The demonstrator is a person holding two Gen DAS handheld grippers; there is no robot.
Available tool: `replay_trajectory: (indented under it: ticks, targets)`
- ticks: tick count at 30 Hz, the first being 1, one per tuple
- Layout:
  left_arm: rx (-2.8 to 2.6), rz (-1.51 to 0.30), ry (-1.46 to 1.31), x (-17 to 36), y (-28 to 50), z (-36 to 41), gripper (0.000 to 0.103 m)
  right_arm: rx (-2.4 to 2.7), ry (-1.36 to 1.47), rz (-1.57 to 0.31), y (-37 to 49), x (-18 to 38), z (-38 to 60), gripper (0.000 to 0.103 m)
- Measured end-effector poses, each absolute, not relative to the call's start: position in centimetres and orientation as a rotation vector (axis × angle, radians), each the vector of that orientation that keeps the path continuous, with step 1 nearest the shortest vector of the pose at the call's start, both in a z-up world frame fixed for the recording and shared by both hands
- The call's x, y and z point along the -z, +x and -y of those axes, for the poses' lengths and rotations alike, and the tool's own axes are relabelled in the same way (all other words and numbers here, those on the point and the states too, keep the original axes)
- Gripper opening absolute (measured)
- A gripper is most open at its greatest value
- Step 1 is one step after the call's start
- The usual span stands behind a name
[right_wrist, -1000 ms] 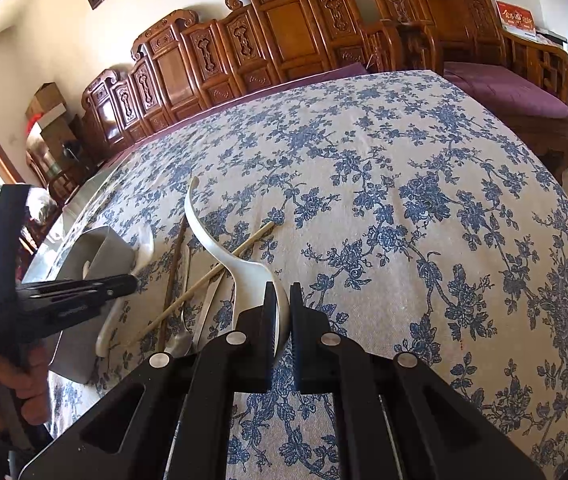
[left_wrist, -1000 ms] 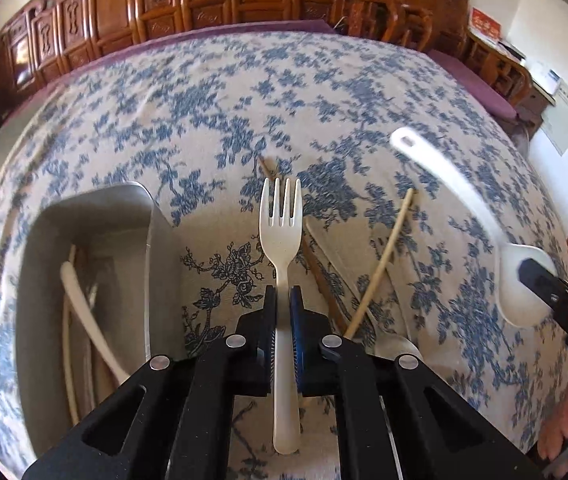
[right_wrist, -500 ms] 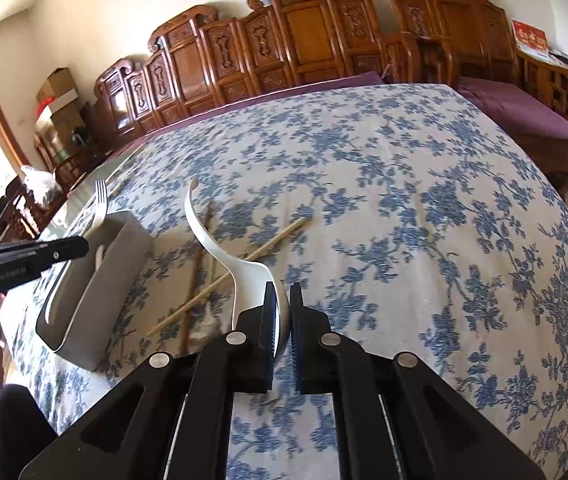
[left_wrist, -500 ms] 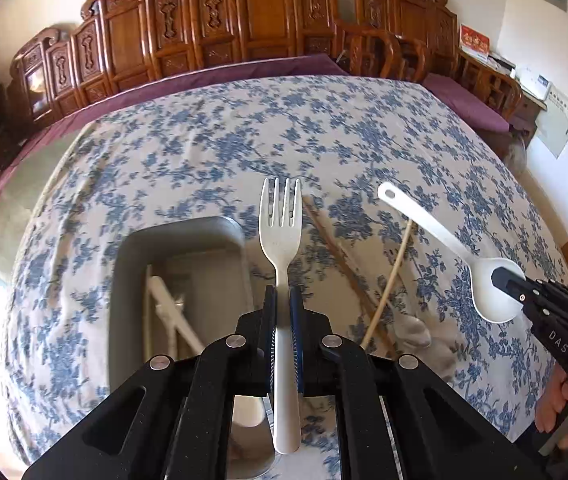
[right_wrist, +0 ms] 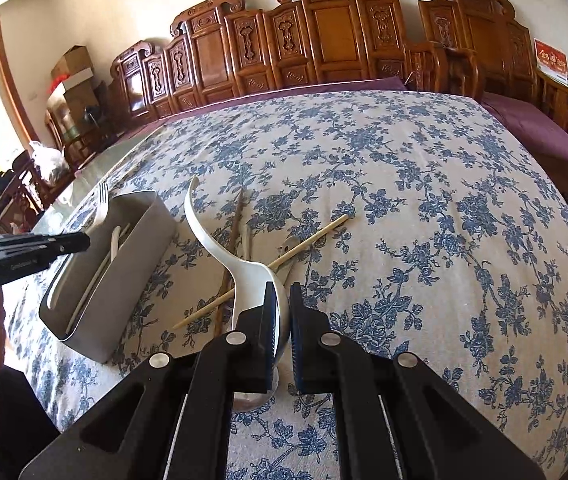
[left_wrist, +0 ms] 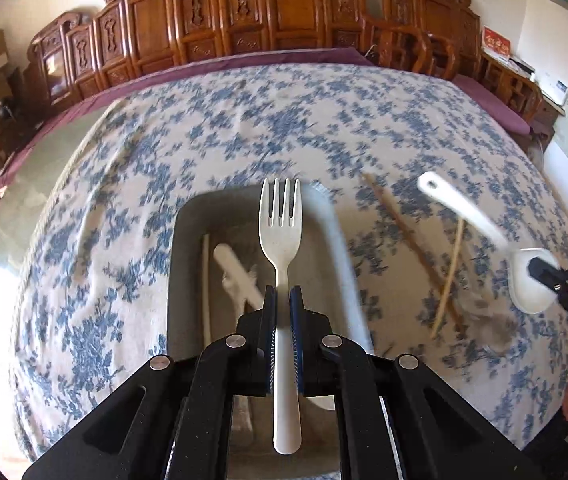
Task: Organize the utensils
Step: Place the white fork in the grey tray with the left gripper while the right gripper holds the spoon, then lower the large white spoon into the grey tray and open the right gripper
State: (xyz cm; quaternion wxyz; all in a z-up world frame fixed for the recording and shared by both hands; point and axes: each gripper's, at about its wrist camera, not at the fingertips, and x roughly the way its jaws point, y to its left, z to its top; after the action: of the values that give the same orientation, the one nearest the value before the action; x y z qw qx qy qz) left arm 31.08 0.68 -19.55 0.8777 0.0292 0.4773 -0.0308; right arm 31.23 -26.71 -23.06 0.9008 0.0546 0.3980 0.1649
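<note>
Fork clamped by handle in left tool, now hanging over grey bin; a second ago it was over bare cloth right of bin, so drop-in looks next. Right tool clamped on white spoon bowl, airborne. Chopsticks left on counter, right of bin.

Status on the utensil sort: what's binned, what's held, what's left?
Done: a few pale utensils lie in the grey bin. In hand: left gripper clamps a fork above the bin; right gripper clamps a white spoon. Left: chopsticks and a metal spoon on the tablecloth.
</note>
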Motion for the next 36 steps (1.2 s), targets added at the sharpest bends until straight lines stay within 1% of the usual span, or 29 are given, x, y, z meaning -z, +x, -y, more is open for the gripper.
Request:
replay_trajectory:
  ticks: [6,14,17,19,20,36]
  targets:
    - [0.049,-1.033,0.04,22.1,31.4,-1.7,0.006,-0.344,0.101,-0.829,31.4,23.2,26.2,0.008]
    - [0.047,-1.025,0.021,22.9,31.2,-2.6,0.006,-0.337,0.084,-0.846,31.5,23.8,25.5,0.008]
    - [0.049,-1.016,0.019,22.7,31.0,-3.0,0.007,-0.336,0.084,-0.844,31.3,23.7,25.2,0.008]
    - [0.039,-1.002,0.03,22.5,30.6,-3.2,0.012,-0.338,0.084,-0.844,31.2,23.5,25.0,0.008]
    - [0.037,-0.995,0.033,22.3,30.5,-3.3,0.013,-0.338,0.078,-0.841,31.0,23.3,24.8,0.008]
    - [0.088,-0.884,0.0,18.1,28.4,-5.2,0.014,-0.385,0.0,-0.809,29.4,19.6,16.1,0.008]
